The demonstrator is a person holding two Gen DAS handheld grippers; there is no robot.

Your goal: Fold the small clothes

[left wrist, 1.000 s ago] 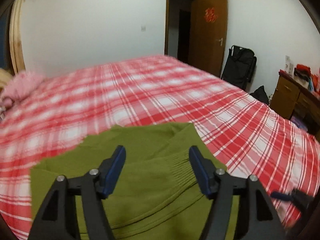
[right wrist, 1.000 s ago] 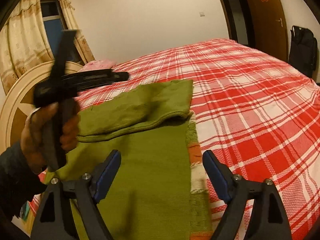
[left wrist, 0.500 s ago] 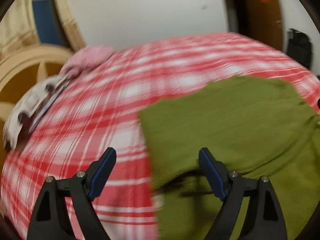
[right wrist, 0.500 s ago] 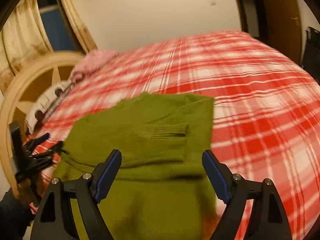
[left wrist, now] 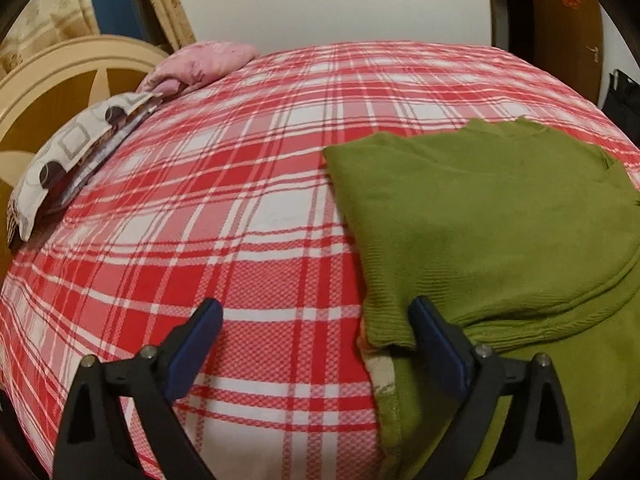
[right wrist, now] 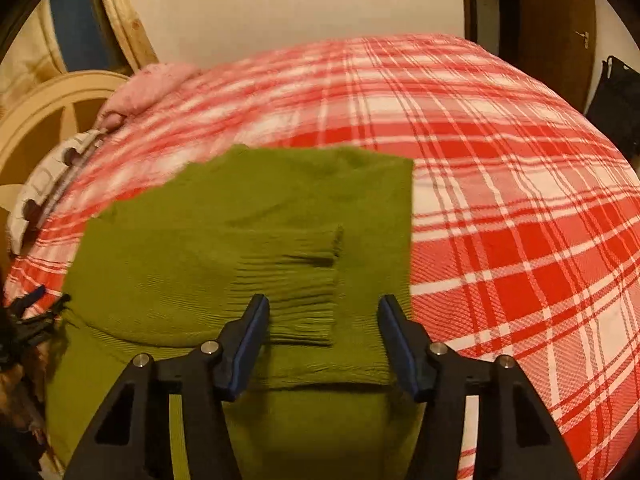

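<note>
A: Green sweater (left wrist: 500, 220) in left wrist view?
B: Lies partly folded on plaid bed (left wrist: 240, 208), twd its near edge. Left gripper (left wrist: 316, 344) jaws just opened wide, nothing btwn, at sweater's left edge.
A: Right wrist view?
B: Right gripper (right wrist: 324, 340) jaws just narrowing, not clamped, over ribbed cuff (right wrist: 304, 292).

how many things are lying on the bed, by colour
green: 1, the sweater
pink: 1, the pillow by the headboard
white with dark patterns: 1, the patterned pillow beside it
total: 3, all on the red plaid bedspread
</note>
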